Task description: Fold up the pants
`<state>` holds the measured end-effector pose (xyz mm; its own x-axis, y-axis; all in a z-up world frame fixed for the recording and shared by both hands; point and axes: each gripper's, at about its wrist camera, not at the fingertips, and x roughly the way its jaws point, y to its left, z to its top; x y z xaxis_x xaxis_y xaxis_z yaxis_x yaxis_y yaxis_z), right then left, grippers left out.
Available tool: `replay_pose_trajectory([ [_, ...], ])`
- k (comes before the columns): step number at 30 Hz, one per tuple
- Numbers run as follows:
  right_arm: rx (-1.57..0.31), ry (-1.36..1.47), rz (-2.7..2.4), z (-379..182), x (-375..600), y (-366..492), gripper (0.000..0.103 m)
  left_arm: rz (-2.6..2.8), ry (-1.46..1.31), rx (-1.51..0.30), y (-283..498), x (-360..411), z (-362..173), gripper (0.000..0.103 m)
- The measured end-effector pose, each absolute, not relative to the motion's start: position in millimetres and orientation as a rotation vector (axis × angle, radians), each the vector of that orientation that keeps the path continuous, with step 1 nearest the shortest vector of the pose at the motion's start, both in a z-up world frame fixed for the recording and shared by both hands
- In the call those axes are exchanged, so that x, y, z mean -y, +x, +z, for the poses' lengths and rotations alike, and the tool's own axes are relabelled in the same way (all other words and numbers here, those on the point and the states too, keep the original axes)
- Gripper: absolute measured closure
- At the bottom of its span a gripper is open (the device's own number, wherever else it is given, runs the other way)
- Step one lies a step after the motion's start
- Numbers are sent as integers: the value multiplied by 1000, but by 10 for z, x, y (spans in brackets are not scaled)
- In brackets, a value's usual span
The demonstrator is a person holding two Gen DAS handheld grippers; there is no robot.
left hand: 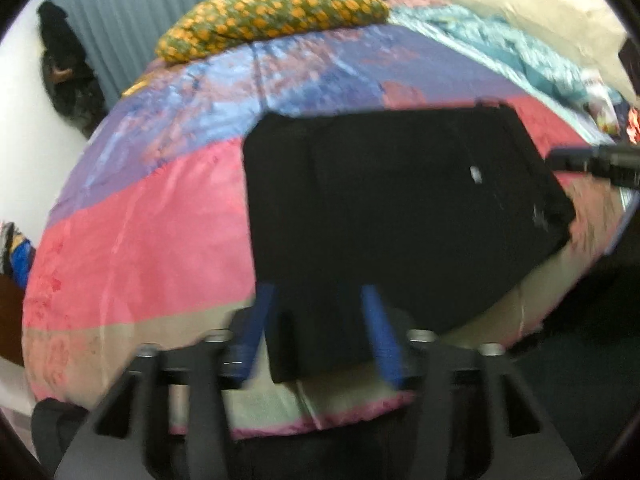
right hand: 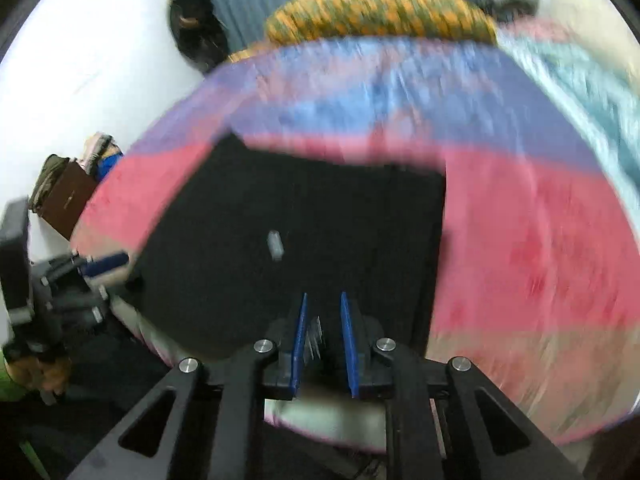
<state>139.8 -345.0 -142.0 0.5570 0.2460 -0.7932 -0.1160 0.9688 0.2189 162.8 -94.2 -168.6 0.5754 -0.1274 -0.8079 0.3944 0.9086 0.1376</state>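
Note:
The black pants (left hand: 400, 200) lie folded into a flat block on the striped pink, purple and blue bedspread (left hand: 140, 240). A small white tag (left hand: 476, 174) shows on top. My left gripper (left hand: 320, 300) is open, its blue fingers (left hand: 262, 320) straddling the near left corner of the pants. In the right wrist view the pants (right hand: 300, 240) fill the middle, and my right gripper (right hand: 323, 304) is open over their near edge. The left gripper (right hand: 104, 262) shows at the far left of that view. The right gripper's tip (left hand: 592, 160) enters the left view at the right edge.
A yellow-and-green patterned pillow (left hand: 272, 16) lies at the head of the bed. A crumpled teal blanket (left hand: 500, 44) and a beige pillow (left hand: 540, 12) lie at the right. A dark garment (left hand: 64, 68) hangs on the white wall. A brown box (right hand: 68, 200) stands left of the bed.

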Motion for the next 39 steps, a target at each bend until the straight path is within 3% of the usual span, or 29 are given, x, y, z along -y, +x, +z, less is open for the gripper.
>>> replay_pose_trajectory([
  [5,-888,111,194,-1134,3474,2003,86,-259,364,-912,1761,1047,-1689,38],
  [11,-1033,81,117,-1732,3516,2468,86,-221,394,-956,1848,1063,-1812,38],
  [14,-1020,135,101,-1709,3603,2324,84,-213,383,-966,1884,1039,-1804,38],
  [16,-1008,140,94,-1623,3594,2168,69,-215,372,-975,1907,1025,-1795,38],
  [21,-938,92,148,-1380,3418,1644,65,-238,350,-1000,1899,1031,-1788,36],
  [23,-981,65,178,-1496,3358,1464,57,-263,342,-1006,1870,984,-1779,25],
  [25,-1102,71,172,-1748,3427,1356,55,-258,328,-1000,1889,868,-1760,11],
  [26,-1106,92,156,-1778,3518,1295,54,-254,296,-996,1945,736,-1743,10],
  [27,-1097,120,147,-1771,3604,1258,45,-255,270,-1000,1977,661,-1735,10],
  [28,-1069,188,138,-1730,3762,1200,26,-255,212,-1021,2081,513,-1733,10],
  [30,-1006,298,135,-1646,3992,1164,11,-268,117,-1056,2247,341,-1759,9],
  [35,-1068,501,227,-1959,4224,1533,14,-402,-62,-1194,2667,304,-2091,9],
  [39,-1186,617,289,-2387,4151,1789,31,-496,-126,-1304,2800,507,-2362,8],
])
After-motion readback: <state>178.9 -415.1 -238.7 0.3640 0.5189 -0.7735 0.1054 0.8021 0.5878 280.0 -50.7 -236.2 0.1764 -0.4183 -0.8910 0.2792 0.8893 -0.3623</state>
